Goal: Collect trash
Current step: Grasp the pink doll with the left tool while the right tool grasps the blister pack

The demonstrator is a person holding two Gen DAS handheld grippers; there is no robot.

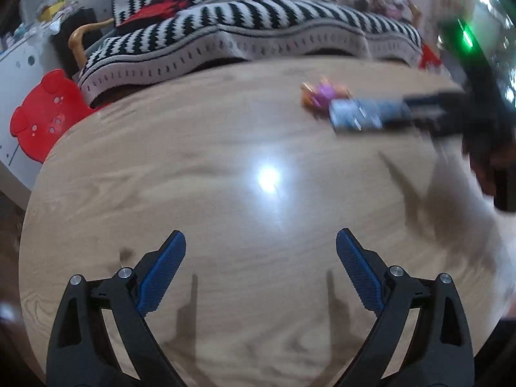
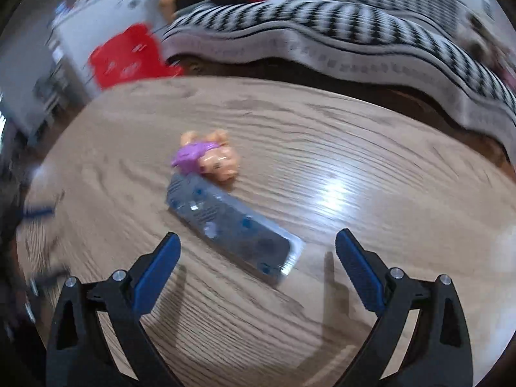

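While nothing is yet held by either tool, the collecting looks barely begun, judged from what lies on the table.

From the left wrist view, the left gripper [image 1: 261, 251] stands with its jaws wide apart over bare wood, nothing between them. The round wooden table [image 1: 161, 161] fills the picture, with a bright glare near its middle. Toward two o'clock lies a flat blue wrapper [image 1: 354, 116], and just behind it, touching or nearly so, a small pink and orange toy [image 1: 322, 93]. The right gripper [image 1: 429, 113] reaches in from three o'clock, blurred, right beside the wrapper. At twelve o'clock a black-and-white striped blanket [image 1: 258, 22] covers a sofa, and a red bear-shaped stool [image 1: 45, 109] stands at nine o'clock beside a white cabinet [image 1: 19, 61].

From the right wrist view, the right gripper [image 2: 258, 251] also has its jaws spread wide, empty. The wrapper [image 2: 232, 222] lies on the table [image 2: 354, 148] just ahead of the fingers, toward twelve o'clock, not yet between them. The toy [image 2: 209, 158] sits at its far end. This view is smeared. The wrapper is probably the trash still to be picked up; no bin shows in either view.
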